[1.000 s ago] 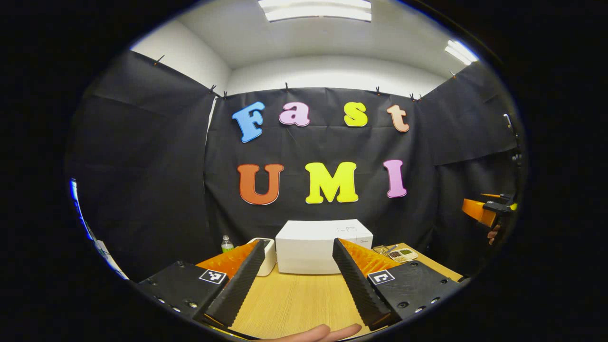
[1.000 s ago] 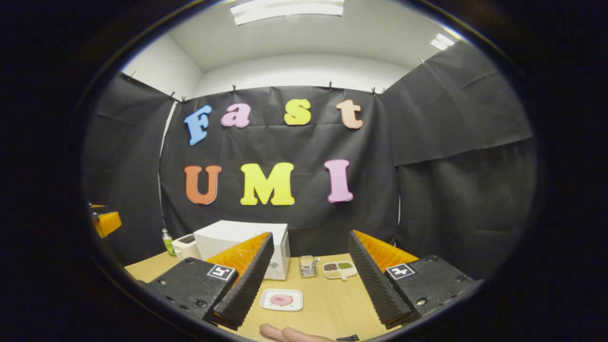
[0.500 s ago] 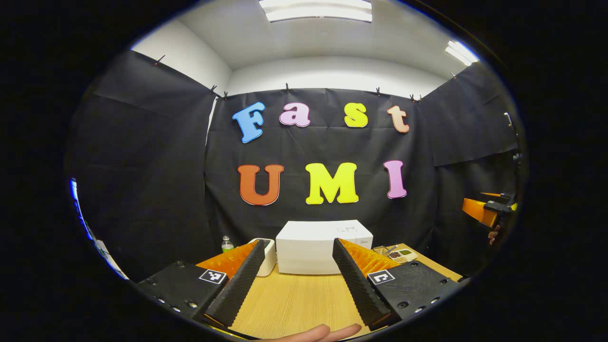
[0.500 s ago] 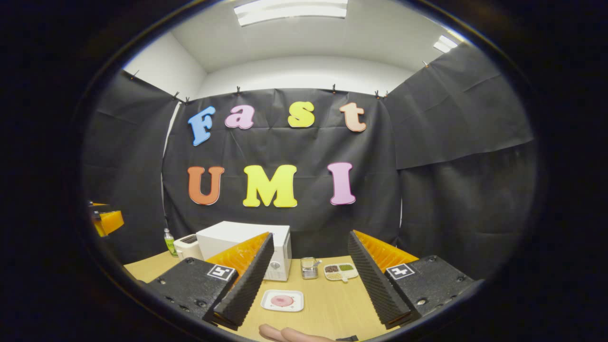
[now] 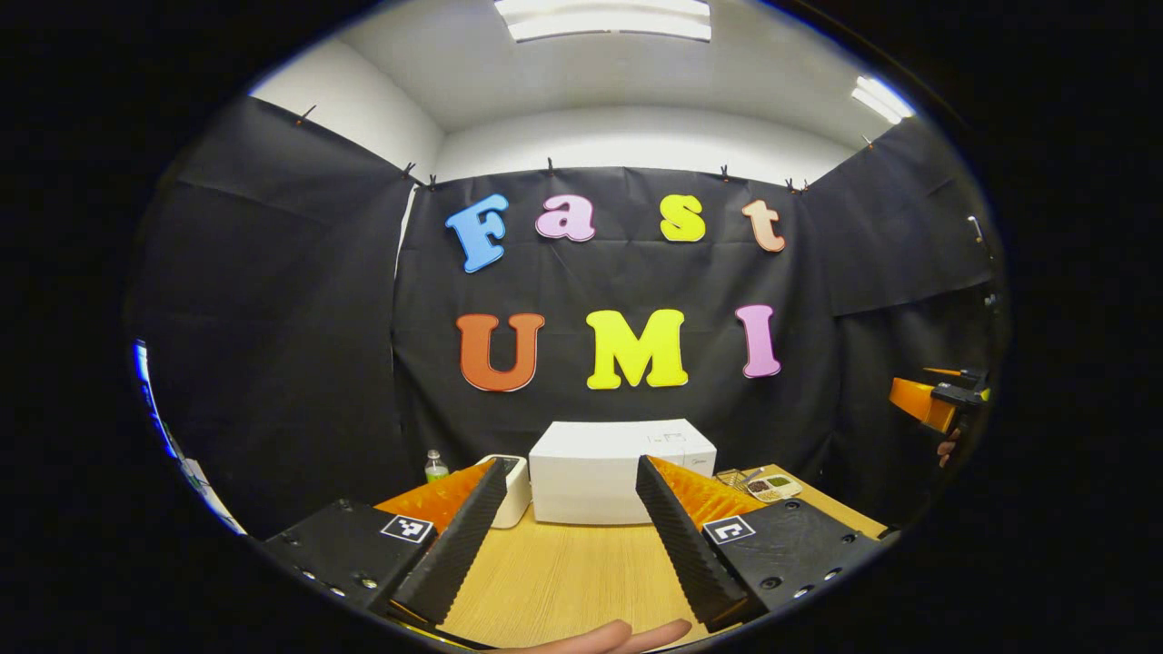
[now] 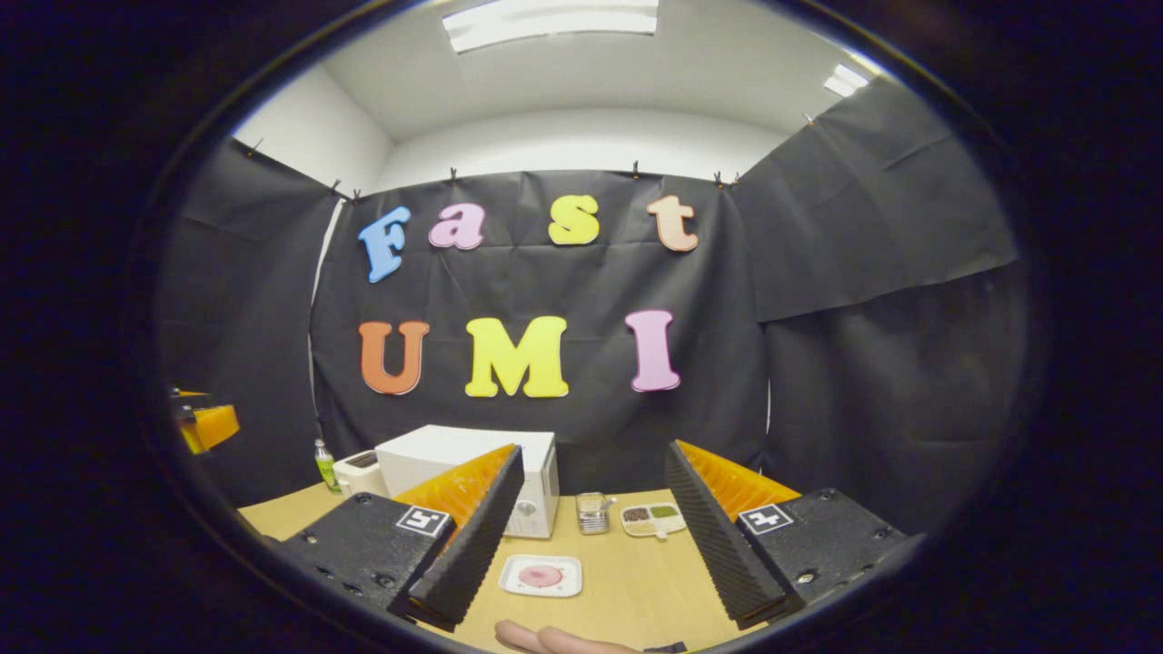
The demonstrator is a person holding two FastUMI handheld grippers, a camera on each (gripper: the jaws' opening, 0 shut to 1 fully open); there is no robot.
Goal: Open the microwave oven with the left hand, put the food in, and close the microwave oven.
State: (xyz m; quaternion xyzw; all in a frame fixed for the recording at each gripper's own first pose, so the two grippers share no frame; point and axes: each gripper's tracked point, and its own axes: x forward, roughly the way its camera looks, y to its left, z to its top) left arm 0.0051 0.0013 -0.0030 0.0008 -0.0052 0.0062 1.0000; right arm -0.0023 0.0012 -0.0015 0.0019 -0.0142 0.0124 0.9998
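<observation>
A white microwave oven [image 5: 600,472] stands closed at the back of the wooden table [image 5: 563,581], and it sits left of centre as the microwave oven [image 6: 436,454] in the right gripper view. A small white square plate with a pink piece of food [image 6: 541,576] lies on the table in front of it. My left gripper [image 5: 568,586] hangs open above the near table, well short of the oven. My right gripper [image 6: 591,590] is open too, above the plate's near side. The right gripper [image 5: 931,401] also shows far right in the left gripper view, and the left gripper [image 6: 204,425] far left in the right gripper view.
A white toaster [image 5: 513,486] and a small green bottle [image 5: 435,467] stand left of the oven. To its right are a small wire basket [image 6: 591,510] and a divided tray of grains [image 6: 652,518]. Fingers of a hand [image 5: 600,638] show at the bottom edge.
Both views have shifted only slightly; the right gripper view has tipped a touch, so the table items sit a little lower. Both grippers stay open.
</observation>
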